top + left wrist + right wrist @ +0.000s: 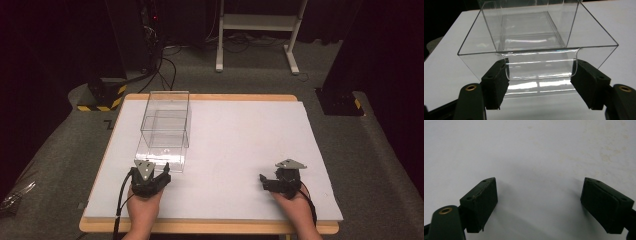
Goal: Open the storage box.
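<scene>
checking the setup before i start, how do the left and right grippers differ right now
The left gripper sits right at the clear box, its jaws either side of the notch in the near wall; the right gripper faces only bare white table. The left one points away from the person, the right one points sideways toward the left. Both are open and hold nothing.

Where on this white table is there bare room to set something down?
Free: the wide stretch right of the clear box out to the table's right edge, and the strip between the left gripper and right gripper. Crowded: the left side, around the box.
</scene>
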A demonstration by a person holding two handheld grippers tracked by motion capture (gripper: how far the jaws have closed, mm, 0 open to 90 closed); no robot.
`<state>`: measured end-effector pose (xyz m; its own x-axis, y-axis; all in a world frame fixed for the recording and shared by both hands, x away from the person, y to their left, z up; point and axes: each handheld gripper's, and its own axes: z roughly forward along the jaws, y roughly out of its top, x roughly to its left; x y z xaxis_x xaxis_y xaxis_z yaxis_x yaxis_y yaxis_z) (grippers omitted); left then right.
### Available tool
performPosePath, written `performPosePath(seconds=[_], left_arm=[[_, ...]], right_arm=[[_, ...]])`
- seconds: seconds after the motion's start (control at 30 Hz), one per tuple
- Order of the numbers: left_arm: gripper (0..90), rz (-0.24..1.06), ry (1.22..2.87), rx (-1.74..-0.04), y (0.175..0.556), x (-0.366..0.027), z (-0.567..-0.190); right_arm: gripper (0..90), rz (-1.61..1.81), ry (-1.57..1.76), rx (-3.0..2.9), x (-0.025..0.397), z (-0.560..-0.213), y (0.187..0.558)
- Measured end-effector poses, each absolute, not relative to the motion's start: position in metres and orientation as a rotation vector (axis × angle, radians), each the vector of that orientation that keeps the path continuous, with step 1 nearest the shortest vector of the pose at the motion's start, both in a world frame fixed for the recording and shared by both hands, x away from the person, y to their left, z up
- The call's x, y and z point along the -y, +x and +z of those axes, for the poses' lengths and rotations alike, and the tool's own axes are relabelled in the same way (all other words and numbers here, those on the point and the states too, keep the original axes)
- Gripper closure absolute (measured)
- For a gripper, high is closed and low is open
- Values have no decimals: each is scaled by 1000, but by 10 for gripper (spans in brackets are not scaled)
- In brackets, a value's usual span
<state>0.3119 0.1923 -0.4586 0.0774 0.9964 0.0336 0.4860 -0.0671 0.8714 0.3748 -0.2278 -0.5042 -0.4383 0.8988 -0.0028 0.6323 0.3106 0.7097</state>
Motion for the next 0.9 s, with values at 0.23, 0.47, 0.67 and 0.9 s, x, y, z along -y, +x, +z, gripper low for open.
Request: performPosePath(seconds=[0.23,0.47,0.67,0.9], left_arm=[[320,914,1655,-1479,299,-194,-459],[319,918,1649,-1474,292,-193,-460],[319,922,1652,-1469,287,-192,-459],[317,906,1652,-1467,285,-193,-460]], right_arm=[[140,909,1366,-2183,228,-504,375],[140,906,1363,-2183,228,-504,375],[140,906,1363,-2184,228,-504,375],[140,906,1363,-2184,228,-504,375]])
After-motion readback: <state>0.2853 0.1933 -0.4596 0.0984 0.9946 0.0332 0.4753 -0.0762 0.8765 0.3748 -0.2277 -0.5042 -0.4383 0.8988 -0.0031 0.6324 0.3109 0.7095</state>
